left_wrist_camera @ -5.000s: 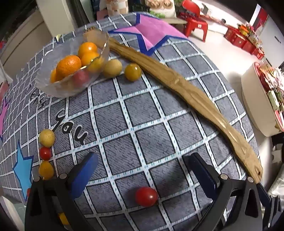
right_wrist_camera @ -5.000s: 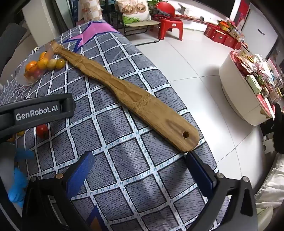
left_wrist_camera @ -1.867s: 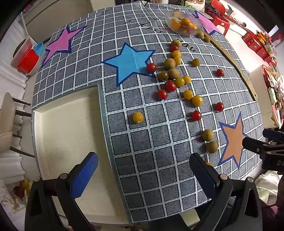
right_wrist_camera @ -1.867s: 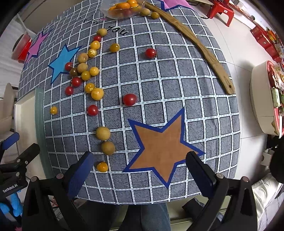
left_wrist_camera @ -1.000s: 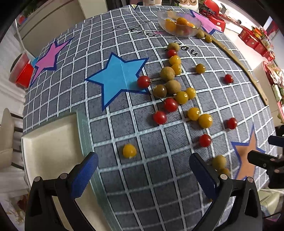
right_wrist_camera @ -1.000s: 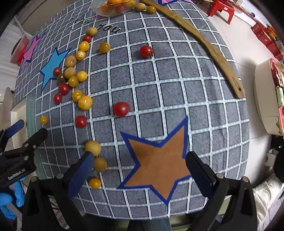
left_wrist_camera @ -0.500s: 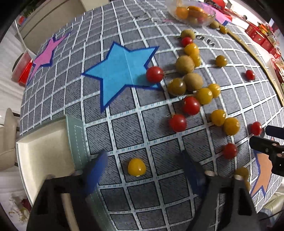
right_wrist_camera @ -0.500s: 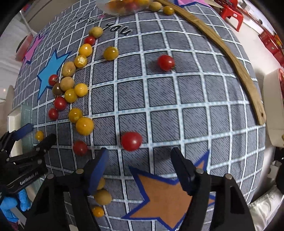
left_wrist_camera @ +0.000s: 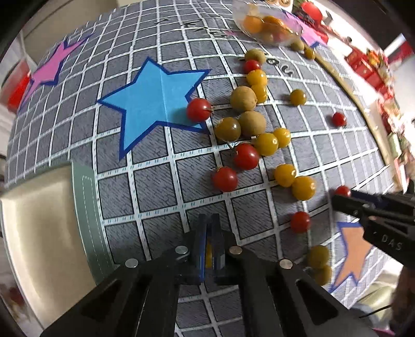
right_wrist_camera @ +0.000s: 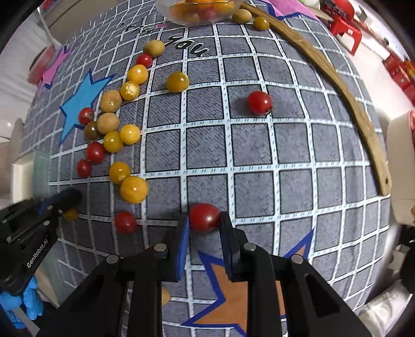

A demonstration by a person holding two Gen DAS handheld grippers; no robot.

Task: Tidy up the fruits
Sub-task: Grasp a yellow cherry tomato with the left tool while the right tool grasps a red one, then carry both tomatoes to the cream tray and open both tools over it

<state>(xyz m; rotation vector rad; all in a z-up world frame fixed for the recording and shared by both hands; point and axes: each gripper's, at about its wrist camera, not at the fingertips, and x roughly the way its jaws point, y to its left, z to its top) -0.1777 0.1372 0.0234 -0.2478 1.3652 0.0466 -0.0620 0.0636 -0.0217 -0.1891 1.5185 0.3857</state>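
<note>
Several red and yellow cherry tomatoes and tan round fruits lie scattered on a grey checked tablecloth (left_wrist_camera: 160,181). My left gripper (left_wrist_camera: 208,248) is shut on a small yellow tomato (left_wrist_camera: 208,255), mostly hidden between the blue pads; it also shows in the right wrist view (right_wrist_camera: 70,214). My right gripper (right_wrist_camera: 205,225) is closed around a red cherry tomato (right_wrist_camera: 205,217) on the cloth. The right gripper also shows at the right edge of the left wrist view (left_wrist_camera: 342,197). A clear bowl (right_wrist_camera: 197,11) of oranges and tomatoes stands at the far side.
A cream tray (left_wrist_camera: 39,233) lies at the left on a pale green mat (left_wrist_camera: 90,220). A long wooden paddle (right_wrist_camera: 350,103) runs along the table's right edge. Coloured stars are printed on the cloth. The table edge lies just below both grippers.
Both grippers have come down closer to the cloth and closed: the left on the lone yellow tomato near the tray, the right around the lone red tomato above the orange star.
</note>
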